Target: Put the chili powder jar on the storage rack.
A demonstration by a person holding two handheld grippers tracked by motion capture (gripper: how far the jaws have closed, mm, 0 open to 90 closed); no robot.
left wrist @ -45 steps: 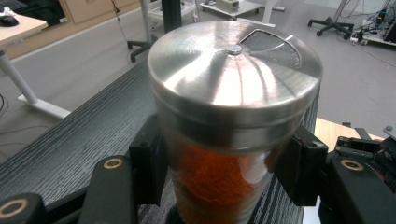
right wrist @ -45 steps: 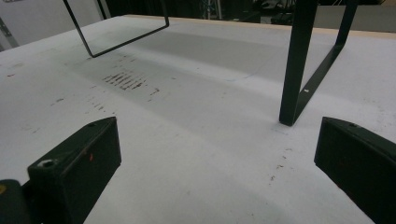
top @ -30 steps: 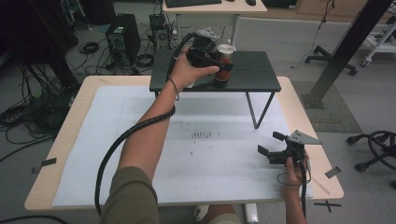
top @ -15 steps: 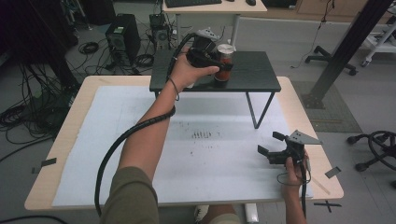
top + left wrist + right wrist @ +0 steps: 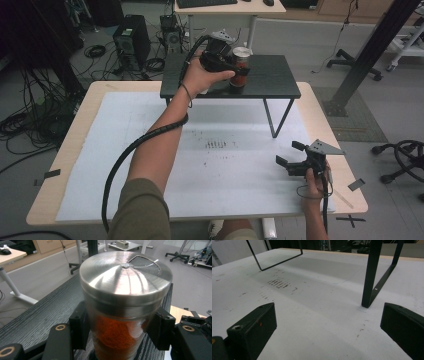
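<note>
One spice jar (image 5: 241, 66), two claws. From above, the left claw (image 5: 231, 64) reaches across the worktop (image 5: 65, 150) to a low black shelf (image 5: 270, 80) standing on its far side, and is clenched on the jar, which sits upright on the shelf top. The left claw's own camera adds what the high view can't: a brushed steel lid (image 5: 126, 277) w/ a wedge-shaped pour opening, orange-red powder behind the clear glass, and both black pads pressing the jar's sides just below the lid.

The right claw (image 5: 291, 156) hangs over the worktop's near right corner, well apart from the jar, jaws spread w/ nothing between them. Its camera looks low across the white sheet (image 5: 317, 315) covering the worktop, picking up reddish smears (image 5: 278, 283) on the sheet and two black frame legs (image 5: 372, 275) of the shelf, details only faint from above.
</note>
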